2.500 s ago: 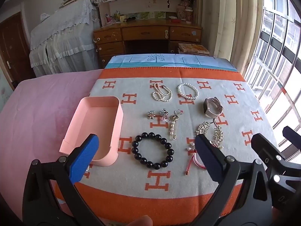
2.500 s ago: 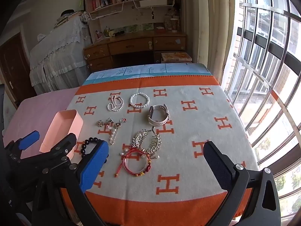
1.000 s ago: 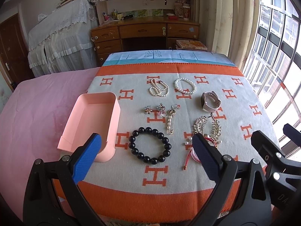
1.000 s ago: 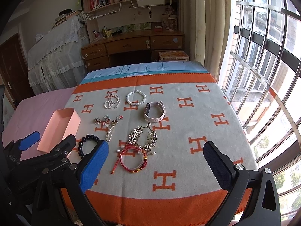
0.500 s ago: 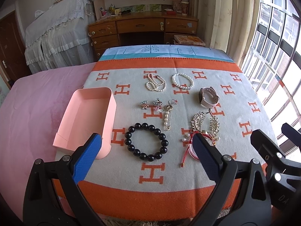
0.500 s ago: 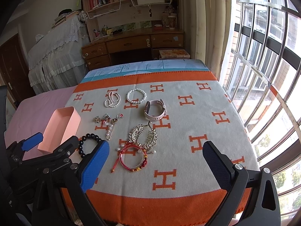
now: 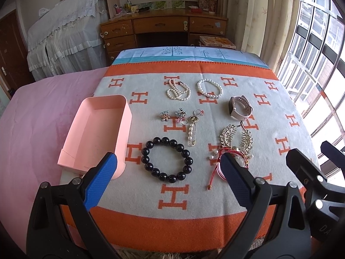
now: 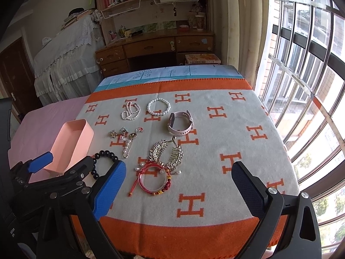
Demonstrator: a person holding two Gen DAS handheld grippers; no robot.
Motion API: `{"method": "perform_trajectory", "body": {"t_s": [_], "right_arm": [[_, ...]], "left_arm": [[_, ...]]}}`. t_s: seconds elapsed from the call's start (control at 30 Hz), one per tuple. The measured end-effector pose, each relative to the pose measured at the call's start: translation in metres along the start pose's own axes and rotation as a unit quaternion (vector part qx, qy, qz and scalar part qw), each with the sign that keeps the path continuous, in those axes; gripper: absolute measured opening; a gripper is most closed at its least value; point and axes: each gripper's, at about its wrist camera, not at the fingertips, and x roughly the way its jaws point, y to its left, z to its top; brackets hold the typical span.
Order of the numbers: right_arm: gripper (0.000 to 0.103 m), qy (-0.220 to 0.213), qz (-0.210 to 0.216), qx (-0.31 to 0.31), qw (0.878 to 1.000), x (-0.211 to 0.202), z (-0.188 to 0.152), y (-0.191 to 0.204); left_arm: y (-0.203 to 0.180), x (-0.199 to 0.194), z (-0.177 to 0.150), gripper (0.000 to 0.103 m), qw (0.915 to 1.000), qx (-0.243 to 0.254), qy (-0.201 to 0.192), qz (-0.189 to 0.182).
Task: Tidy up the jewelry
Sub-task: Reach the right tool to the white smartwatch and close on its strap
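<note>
Jewelry lies on an orange and grey blanket (image 7: 215, 205). A black bead bracelet (image 7: 166, 159) sits just ahead of my open left gripper (image 7: 168, 181). A pink open box (image 7: 101, 129) stands at its left. A red bracelet (image 8: 154, 180), a gold hair comb (image 8: 167, 153), a pink watch (image 8: 180, 123), a pearl bracelet (image 8: 158, 106), a pearl necklace (image 8: 130, 111), a pin brooch (image 7: 192, 131) and small rings (image 7: 180, 114) lie beyond. My right gripper (image 8: 179, 185) is open above the blanket's near edge, close to the red bracelet.
A pink bedcover (image 7: 36, 116) lies to the left of the blanket. A wooden desk (image 7: 163, 28) and a cloth-covered piece of furniture (image 7: 64, 34) stand behind. Barred windows (image 8: 301, 64) run along the right side.
Both grippers have moved slightly forward and lower toward the jewelry. Both stay open and empty; nothing on the blanket has moved.
</note>
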Motion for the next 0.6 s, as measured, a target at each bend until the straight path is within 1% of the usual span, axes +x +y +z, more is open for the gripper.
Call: {"method": "perform_trajectory", "body": {"t_s": [0.13, 0.17, 0.2, 0.23, 0.27, 0.33, 0.37, 0.43, 0.5, 0.53, 0.6], "right_arm": [[0.098, 0.015, 0.009, 0.001, 1.000, 0.009, 0.002, -0.002], [0.095, 0.021, 0.013, 0.001, 1.000, 0.013, 0.004, -0.003], [0.088, 0.028, 0.017, 0.001, 0.999, 0.017, 0.006, -0.004], [0.085, 0.036, 0.020, 0.000, 0.999, 0.022, 0.009, -0.005], [0.079, 0.045, 0.022, 0.000, 0.999, 0.027, 0.012, -0.006], [0.075, 0.060, 0.030, 0.001, 0.998, 0.036, 0.018, -0.009], [0.073, 0.064, 0.031, 0.001, 0.997, 0.040, 0.022, -0.011], [0.070, 0.068, 0.029, -0.004, 0.997, 0.045, 0.030, -0.013], [0.066, 0.074, 0.033, -0.007, 0.997, 0.051, 0.042, -0.015], [0.065, 0.080, 0.039, -0.005, 0.996, 0.053, 0.048, -0.018], [0.063, 0.091, 0.055, 0.002, 0.994, 0.057, 0.064, -0.025]], "left_arm": [[0.001, 0.005, 0.007, 0.096, 0.9999, 0.001, 0.003, -0.013], [0.002, 0.007, 0.010, 0.096, 0.9998, -0.001, 0.001, -0.021], [0.004, 0.008, 0.015, 0.096, 0.9996, 0.000, -0.004, -0.026], [0.006, 0.008, 0.020, 0.096, 0.9997, 0.003, -0.012, -0.023], [0.005, 0.007, 0.026, 0.096, 0.9996, 0.011, -0.024, -0.010], [0.005, 0.005, 0.039, 0.096, 0.9985, 0.033, -0.043, 0.011], [0.006, 0.005, 0.046, 0.096, 0.9982, 0.040, -0.044, 0.012], [0.011, 0.007, 0.063, 0.096, 0.9987, 0.045, -0.025, -0.005], [0.016, 0.011, 0.079, 0.096, 0.9983, 0.046, 0.003, -0.035], [0.018, 0.012, 0.086, 0.096, 0.9977, 0.047, 0.010, -0.047], [0.020, 0.014, 0.100, 0.096, 0.9972, 0.049, 0.017, -0.054]]}}
